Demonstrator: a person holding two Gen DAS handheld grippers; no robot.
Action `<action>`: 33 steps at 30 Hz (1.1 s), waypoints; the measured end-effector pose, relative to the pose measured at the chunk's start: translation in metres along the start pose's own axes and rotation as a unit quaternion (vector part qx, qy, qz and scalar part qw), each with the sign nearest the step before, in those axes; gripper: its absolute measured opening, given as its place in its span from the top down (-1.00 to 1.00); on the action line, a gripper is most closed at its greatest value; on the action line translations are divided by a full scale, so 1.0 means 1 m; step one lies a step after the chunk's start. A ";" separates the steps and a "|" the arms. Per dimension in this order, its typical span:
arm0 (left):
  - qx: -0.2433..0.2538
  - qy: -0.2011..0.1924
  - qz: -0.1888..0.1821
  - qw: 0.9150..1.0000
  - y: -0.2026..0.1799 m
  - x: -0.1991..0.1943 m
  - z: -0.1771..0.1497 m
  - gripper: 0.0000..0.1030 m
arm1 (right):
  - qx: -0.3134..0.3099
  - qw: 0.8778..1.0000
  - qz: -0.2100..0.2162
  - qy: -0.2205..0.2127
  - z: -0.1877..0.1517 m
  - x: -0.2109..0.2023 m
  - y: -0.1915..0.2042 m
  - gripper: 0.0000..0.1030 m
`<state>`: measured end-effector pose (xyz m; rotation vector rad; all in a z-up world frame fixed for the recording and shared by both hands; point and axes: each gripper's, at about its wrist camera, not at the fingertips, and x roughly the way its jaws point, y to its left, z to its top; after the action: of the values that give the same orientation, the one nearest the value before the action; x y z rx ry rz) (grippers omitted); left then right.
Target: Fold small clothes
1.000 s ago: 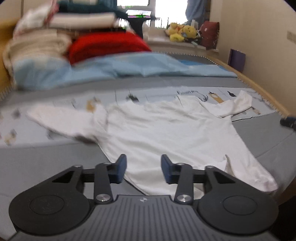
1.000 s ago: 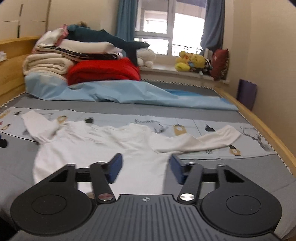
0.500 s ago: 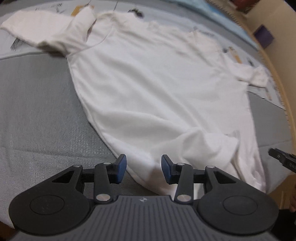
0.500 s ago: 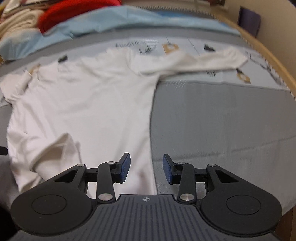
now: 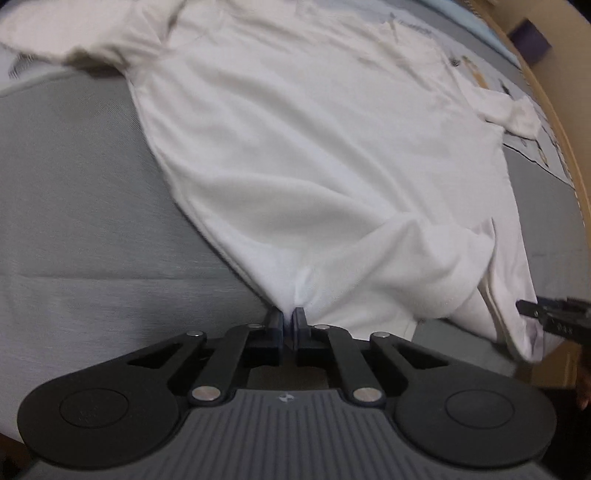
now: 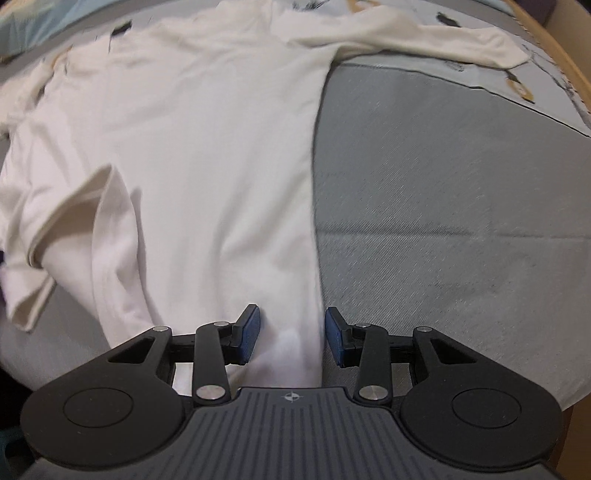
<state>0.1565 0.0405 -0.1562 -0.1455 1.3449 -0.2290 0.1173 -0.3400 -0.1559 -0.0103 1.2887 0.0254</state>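
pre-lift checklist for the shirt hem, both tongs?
1. Left tongs shut on the shirt hem: ok, they have just closed, with cloth pinched between the pads.
2. Right tongs gripping: not ok, jaws apart, with the hem corner between them but not pressed.
3. Right tongs straddle the shirt's side edge: ok.
4. Hem flat between the two grips: not ok, a fold bunches up near the hem.
5. Sleeves spread out: ok, the right sleeve lies out to the side and the left sleeve likewise.
6. Both cloth layers caught in the left grip: cannot tell.
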 end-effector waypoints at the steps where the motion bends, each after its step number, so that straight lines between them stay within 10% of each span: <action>1: 0.003 -0.012 0.000 1.000 0.007 -0.011 -0.004 0.93 | -0.003 1.000 -0.001 -0.001 -0.001 -0.001 0.001 0.21; 5: 0.017 -0.056 0.065 0.996 0.043 -0.049 -0.023 0.94 | 0.004 1.000 0.000 -0.002 -0.004 -0.005 0.000 0.21; 13: 0.017 -0.002 0.048 0.999 0.069 -0.049 -0.041 0.81 | 0.012 1.000 -0.005 -0.004 -0.012 -0.011 -0.004 0.28; 18: 0.002 -0.003 0.032 0.999 0.063 -0.042 -0.033 0.35 | 0.007 1.000 -0.006 0.000 -0.019 -0.014 -0.007 0.93; 33: 0.126 0.056 0.134 0.981 0.014 -0.006 -0.038 0.49 | -0.015 0.999 0.032 0.030 -0.041 -0.021 -0.021 0.89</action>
<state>0.1191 0.0570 -0.1622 0.2647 1.4177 -0.1801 0.0730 -0.3626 -0.1473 0.0039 1.3476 0.0991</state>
